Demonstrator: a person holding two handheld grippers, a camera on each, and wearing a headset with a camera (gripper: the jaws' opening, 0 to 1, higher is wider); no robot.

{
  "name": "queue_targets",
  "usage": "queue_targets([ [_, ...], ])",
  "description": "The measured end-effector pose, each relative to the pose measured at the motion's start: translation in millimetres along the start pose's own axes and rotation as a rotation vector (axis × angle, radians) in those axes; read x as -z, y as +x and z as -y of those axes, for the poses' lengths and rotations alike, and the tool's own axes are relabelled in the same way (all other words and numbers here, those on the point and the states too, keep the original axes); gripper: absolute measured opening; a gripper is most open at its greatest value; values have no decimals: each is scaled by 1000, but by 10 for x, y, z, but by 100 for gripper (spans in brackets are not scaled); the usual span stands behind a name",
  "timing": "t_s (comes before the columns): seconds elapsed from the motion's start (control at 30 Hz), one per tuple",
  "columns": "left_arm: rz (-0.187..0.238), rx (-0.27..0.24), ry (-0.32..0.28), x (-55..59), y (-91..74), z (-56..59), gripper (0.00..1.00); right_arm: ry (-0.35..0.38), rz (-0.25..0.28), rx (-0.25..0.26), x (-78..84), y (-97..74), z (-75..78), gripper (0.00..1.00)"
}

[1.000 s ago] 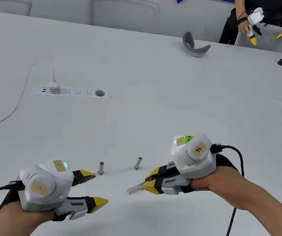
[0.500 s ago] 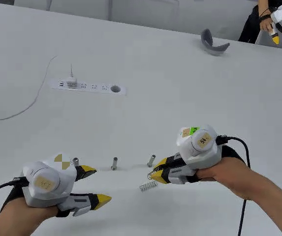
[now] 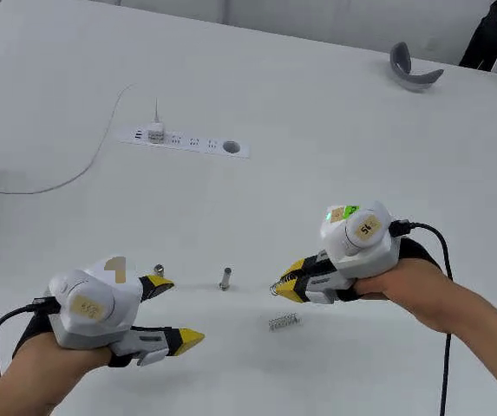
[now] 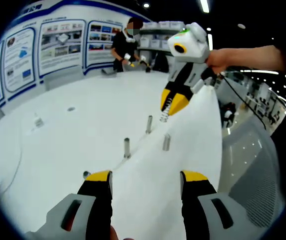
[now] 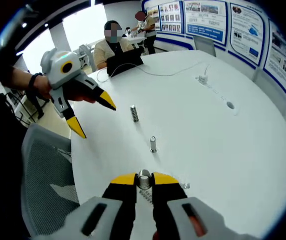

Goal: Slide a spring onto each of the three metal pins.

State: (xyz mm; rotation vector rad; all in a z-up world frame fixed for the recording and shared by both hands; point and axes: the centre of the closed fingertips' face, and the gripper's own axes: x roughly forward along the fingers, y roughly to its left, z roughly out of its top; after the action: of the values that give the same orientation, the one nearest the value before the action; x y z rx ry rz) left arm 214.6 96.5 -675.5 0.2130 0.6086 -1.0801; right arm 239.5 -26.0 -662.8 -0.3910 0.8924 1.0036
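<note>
Right claw (image 3: 277,289): closed on a spring (image 4: 166,109), gripped at one end, free end jutting past the yellow tips.

Left claw (image 3: 177,309): open, jaws spread wide, nothing between them; facing the right claw across the row of pins.

Near pin (image 4: 149,124): upright on the white table (image 3: 335,139), just beside the free end of the held spring, apart from it.

Middle pin (image 3: 225,278): upright and bare, ahead of the right claw's tips, between the two claws.

Far pin (image 3: 159,270): upright, just beside the left claw's upper tip; shaft ribbed as with coils in the right gripper view.

Loose spring (image 3: 284,321): lying flat, near the right claw on the person's side, touching neither claw nor pin.

Power strip (image 3: 192,142): flat on the table, well beyond both claws.
</note>
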Motion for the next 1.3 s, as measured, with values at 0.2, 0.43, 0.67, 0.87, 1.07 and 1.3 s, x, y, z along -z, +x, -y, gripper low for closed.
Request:
queue_targets([
  [0.2,-1,-24,-18,41,-66,-84,58,-26,-15,-1,-65,89,49,13],
  [0.43,7,-45,-30,50,-134,-142,61,-59,-34,-12,-154,217,53,13],
  [0.67,5,-60,-47,106,-208,-182,65,-86,-44,-17,-240,323,77,13],
  [0.87,-3,-71,-60,160,-260,-217,68,-111,-61,-21,-278,405,104,13],
  [1.07,-9,-67,-79,215,-285,-209,70,-124,-71,-28,-312,488,105,13],
  [1.3,-15,-70,-89,280,-314,-216,70,-135,-74,-28,-361,555,124,13],
])
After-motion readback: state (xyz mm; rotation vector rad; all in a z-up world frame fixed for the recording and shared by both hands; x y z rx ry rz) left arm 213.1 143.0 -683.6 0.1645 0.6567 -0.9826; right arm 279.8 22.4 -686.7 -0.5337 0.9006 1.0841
